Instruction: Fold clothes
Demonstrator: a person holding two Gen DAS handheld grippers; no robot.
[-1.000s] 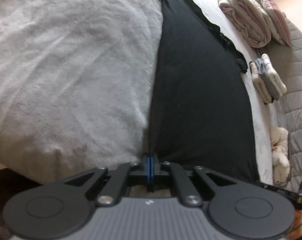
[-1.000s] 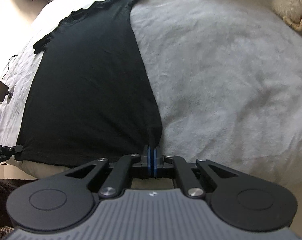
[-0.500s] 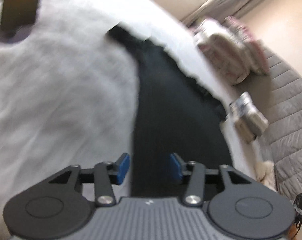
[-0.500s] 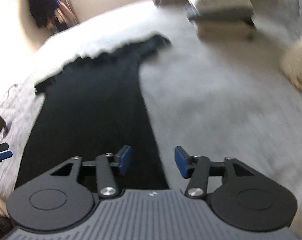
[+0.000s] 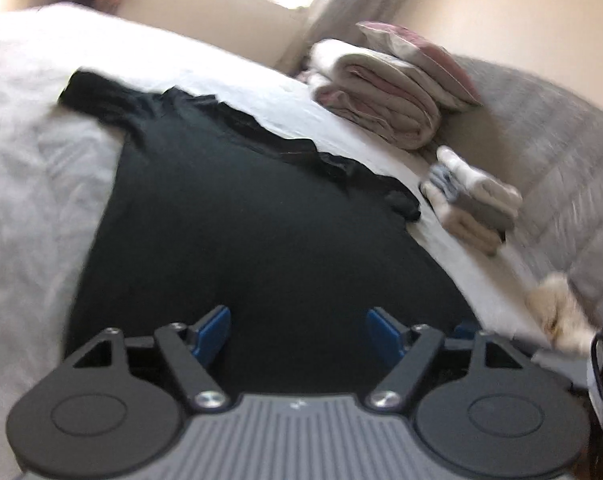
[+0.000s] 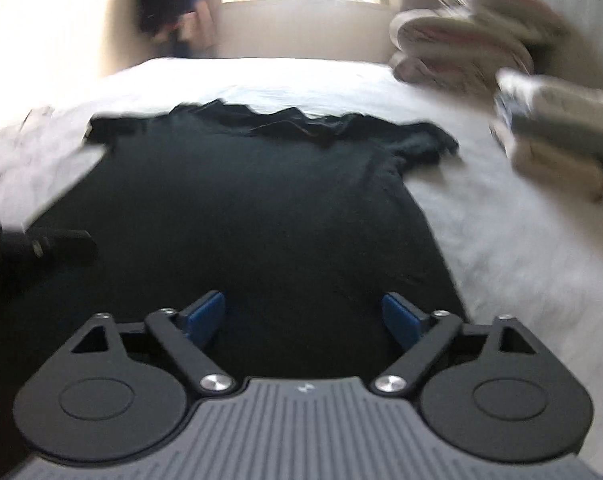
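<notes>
While the black T-shirt (image 6: 237,216) lies spread flat on the bed (image 6: 501,240), collar end toward the window and both short sleeves out to the sides, no fold has been made in it. Treat the spreading step as complete and the folding itself as still to do. A stack of folded clothes (image 5: 471,204) sits near the shirt's right sleeve beside a larger pile of folded bedding (image 5: 381,96), so earlier items appear finished.

Note that your left gripper (image 5: 297,330) has just been opening; its blue pads stand wide apart over the shirt's hem area with no cloth pinched between them. Your right gripper (image 6: 305,318) has likewise just been opening, stands wider still, and holds nothing. Both hover above the lower body of the shirt; contact with the fabric cannot be confirmed because of motion blur.
</notes>
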